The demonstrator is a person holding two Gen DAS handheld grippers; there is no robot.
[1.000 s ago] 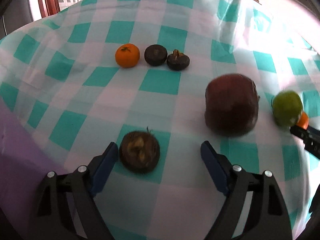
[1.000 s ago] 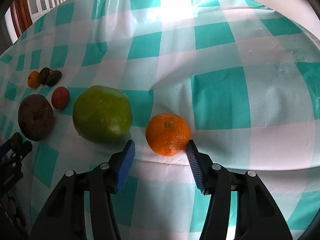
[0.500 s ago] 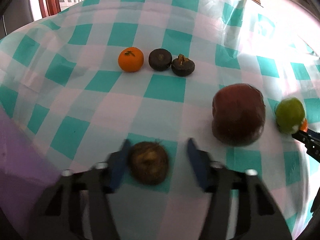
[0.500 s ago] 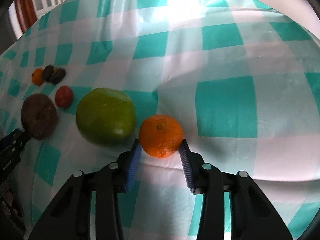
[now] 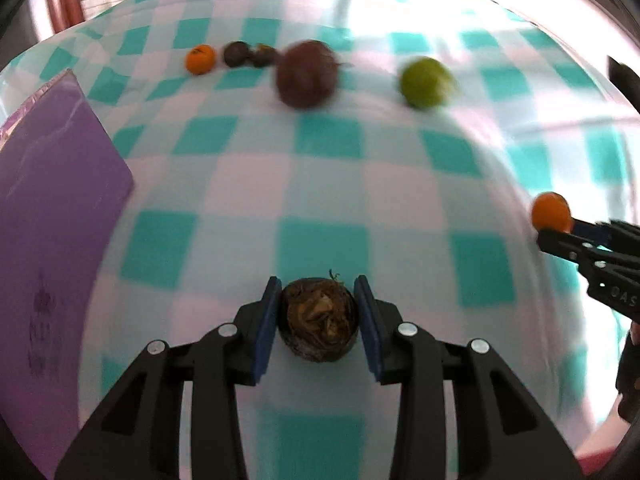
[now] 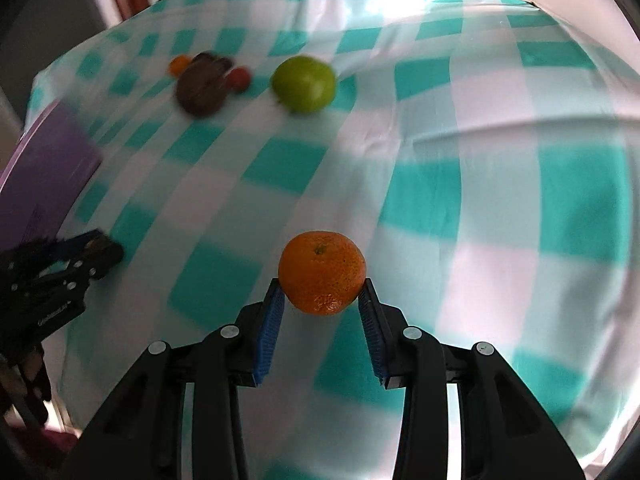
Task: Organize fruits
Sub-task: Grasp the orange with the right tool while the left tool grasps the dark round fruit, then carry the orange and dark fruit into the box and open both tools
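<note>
I have both fruits lifted: my left gripper pinches the brown fruit, my right gripper the orange by its lower edge only, so it could roll out.

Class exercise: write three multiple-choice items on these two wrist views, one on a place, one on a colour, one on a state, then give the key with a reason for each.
1. Where is the purple board?
A. At the cloth's left edge
B. Under the green fruit
C. In the right gripper

2. What colour are the gripper pads?
A. Red
B. Blue
C. Yellow

3. What does the left gripper hold?
A. Nothing
B. The green fruit
C. The dark brown fruit

Key: 1 A, it lies at the left of the checked cloth. 2 B, blue strips line both fingers. 3 C, the pads press the dark brown fruit; the green fruit sits far off.
</note>
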